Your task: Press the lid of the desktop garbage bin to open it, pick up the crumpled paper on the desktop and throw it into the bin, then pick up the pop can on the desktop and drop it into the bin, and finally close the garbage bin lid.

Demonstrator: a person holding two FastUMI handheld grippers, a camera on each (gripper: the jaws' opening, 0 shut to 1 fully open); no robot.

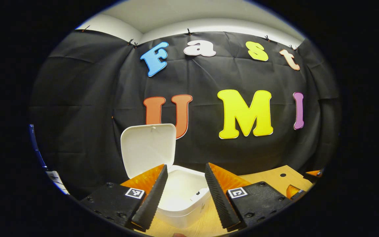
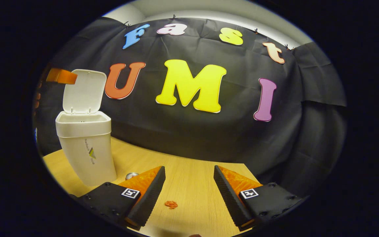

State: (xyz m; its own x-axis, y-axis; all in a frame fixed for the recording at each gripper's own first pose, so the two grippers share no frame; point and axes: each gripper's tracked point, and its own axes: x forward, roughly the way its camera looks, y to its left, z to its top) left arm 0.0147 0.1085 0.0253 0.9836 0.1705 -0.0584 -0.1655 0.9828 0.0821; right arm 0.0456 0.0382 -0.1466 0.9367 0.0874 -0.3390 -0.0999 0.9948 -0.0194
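Observation:
The white desktop bin stands on the wooden table at the left of the right gripper view, its lid swung upright. In the left gripper view I look down into the bin's open mouth, with the raised lid behind it. My left gripper is open, hovering just above and in front of the opening. My right gripper is open above the table. A small orange crumpled scrap lies between its fingers. The pop can's silver top peeks out beside the bin, mostly hidden by a finger.
The wooden table runs back to the black cloth wall. One finger of the left gripper shows beside the lid's top. In the left gripper view the table has a small dark hole at the right.

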